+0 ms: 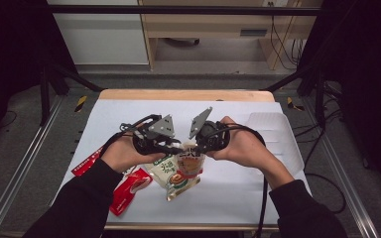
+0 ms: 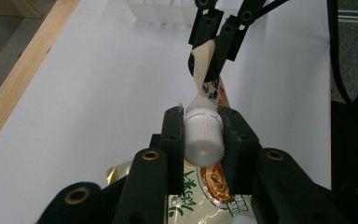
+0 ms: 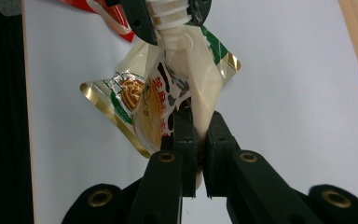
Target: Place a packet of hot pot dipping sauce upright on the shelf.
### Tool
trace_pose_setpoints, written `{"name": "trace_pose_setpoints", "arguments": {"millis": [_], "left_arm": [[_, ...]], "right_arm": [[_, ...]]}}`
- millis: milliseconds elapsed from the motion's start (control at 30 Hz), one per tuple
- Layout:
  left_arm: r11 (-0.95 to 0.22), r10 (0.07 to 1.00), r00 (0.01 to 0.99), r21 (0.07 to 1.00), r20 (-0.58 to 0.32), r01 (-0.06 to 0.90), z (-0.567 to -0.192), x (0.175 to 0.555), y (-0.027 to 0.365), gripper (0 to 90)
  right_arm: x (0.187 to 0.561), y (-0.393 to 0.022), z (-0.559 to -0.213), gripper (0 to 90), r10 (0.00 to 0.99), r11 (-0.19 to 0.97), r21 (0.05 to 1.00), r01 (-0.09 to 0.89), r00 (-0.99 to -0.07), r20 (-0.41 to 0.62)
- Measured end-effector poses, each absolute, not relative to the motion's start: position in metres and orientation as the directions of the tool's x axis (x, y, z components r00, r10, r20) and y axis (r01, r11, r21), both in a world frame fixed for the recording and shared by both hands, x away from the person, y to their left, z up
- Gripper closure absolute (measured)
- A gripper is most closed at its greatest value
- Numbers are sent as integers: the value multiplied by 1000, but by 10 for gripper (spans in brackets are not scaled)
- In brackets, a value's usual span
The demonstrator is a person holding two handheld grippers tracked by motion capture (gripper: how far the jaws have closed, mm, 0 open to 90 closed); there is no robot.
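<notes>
1. Tongs first: the left tongs (image 2: 203, 135) are clamped on the white screw cap (image 2: 204, 136) of a spouted pouch (image 3: 168, 100); the right tongs (image 3: 198, 140) pinch the pouch's film just behind the spout.
2. Pouch hangs between both tongs, above the white surface (image 1: 238, 188).
3. Cap looks still seated, so unscrewing seems barely begun.
4. Red packets (image 1: 129, 188) lie left of the left tongs.

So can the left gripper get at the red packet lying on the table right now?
Probably not as things stand: the left gripper is shut on the white cap of the pouch, whose edge the right gripper pinches. The red packet lies open, below the left forearm.
</notes>
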State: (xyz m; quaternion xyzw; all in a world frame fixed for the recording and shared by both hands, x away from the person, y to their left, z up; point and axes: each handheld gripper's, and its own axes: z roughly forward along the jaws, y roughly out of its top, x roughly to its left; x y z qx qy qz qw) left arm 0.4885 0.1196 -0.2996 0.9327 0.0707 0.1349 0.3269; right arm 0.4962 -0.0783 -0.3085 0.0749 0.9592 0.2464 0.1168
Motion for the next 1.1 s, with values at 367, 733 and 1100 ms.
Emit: {"name": "trace_pose_setpoints", "arguments": {"millis": [367,733,1100], "left_arm": [[-711,264,948,700,176,68,-299,487,129,594],[-714,349,915,690,204,119,-307,479,146,231],[-670,454,877,710,159,218,-344,484,170,123]], "right_arm": [[497,-84,-299,876,222,872,480,98,-953,-208],[507,-105,-284,877,265,863,491,124,-936,-230],[530,-134,-262,877,301,844,522,125,-915,-267]]}}
